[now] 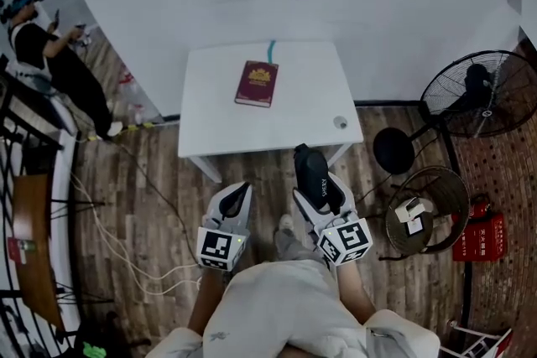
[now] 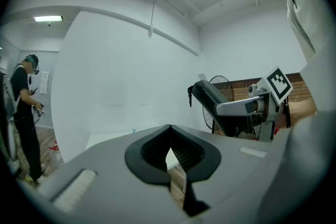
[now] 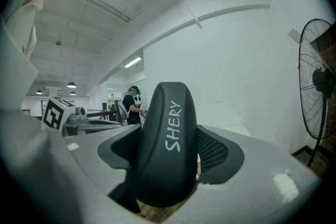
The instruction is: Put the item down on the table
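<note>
A black oblong case [image 1: 312,168] printed "SHERY" is clamped between the jaws of my right gripper [image 1: 317,184]. It hangs in the air over the wooden floor, just short of the near edge of the white table [image 1: 218,109]. In the right gripper view the case [image 3: 168,134] stands upright and fills the gap between the pads. My left gripper [image 1: 242,193] is held beside it at the left, shut and empty, its pads [image 2: 157,147] meeting at the tip. A maroon book [image 1: 257,83] lies on the table's far half.
A small round grey object [image 1: 340,122] sits near the table's right front corner. A standing fan [image 1: 482,92] and a wire basket [image 1: 424,210] stand to the right. White cables [image 1: 126,239] run over the floor at the left, where a person [image 1: 50,54] stands.
</note>
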`<state>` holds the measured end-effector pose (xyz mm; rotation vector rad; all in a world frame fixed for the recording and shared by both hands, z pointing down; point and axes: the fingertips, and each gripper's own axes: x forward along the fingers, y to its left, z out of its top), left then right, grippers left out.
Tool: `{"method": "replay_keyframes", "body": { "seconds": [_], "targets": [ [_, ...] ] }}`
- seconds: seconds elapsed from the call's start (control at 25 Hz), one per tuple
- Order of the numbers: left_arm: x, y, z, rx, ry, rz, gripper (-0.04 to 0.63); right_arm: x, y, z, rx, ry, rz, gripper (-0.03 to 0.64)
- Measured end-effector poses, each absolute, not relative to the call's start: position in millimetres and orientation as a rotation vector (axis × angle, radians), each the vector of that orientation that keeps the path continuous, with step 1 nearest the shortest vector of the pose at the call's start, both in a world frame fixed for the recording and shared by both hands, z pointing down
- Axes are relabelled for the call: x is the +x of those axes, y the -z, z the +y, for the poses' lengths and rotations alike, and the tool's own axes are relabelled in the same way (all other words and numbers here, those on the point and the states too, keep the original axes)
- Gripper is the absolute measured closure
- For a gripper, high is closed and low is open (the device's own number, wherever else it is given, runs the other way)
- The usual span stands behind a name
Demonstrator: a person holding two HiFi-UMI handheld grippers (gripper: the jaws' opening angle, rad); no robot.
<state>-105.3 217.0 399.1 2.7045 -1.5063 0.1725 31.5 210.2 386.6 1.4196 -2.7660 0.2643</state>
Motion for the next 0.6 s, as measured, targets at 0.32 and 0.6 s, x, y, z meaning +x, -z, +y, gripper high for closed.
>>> {"method": "replay_keyframes", "body": {
  "seconds": [0.32, 0.6],
  "targets": [
    [-88, -390, 147, 2.681, -0.2, -1.569, 0.577, 50, -383, 134, 1.367, -0.286, -2.8, 0.29],
    [-72, -390, 90, 2.652, -0.232, -1.61, 0.577, 66, -383, 69, 1.321, -0.298, -2.826, 0.29]
  ]
}}
